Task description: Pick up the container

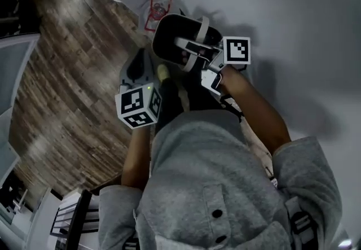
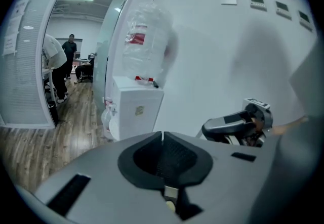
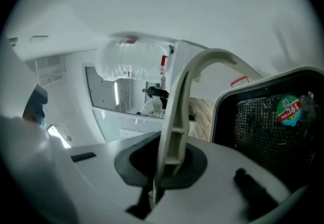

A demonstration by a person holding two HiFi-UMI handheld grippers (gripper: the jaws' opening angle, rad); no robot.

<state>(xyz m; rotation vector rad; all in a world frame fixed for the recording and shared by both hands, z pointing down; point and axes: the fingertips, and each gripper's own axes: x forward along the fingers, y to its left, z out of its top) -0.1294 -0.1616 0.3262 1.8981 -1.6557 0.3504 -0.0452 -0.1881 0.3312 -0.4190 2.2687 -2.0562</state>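
1. Jaws of the right hand-held gripper (image 3: 163,167) are clamped on the pale handle (image 3: 177,112) of the container (image 3: 268,122), with the strap pinched edge-on between them.
2. From the pinch, the handle rises away from the jaws, arches over and comes down to the right onto the container, which sits just beside and beyond the jaws on their right.
3. The container is black with a pale rim. In the right gripper view a dotted black face, bearing one round sticker (image 3: 289,109), is turned toward the camera. In the head view its dark oval body is held off the floor (image 1: 67,79) in front of the person's chest, with the handle crossing its right part. Its long axis cannot be told for sure.
4. The left hand-held gripper (image 2: 162,139) has its jaws closed together on nothing and is apart from the container, lower left of it in the head view.
5. Counted: one container, one handle, two hand-held grippers and two marker cubes (image 1: 138,106).
6. Farther out, one water bottle (image 2: 147,41) sits on a white dispenser (image 2: 135,109) against the white wall (image 2: 217,56).
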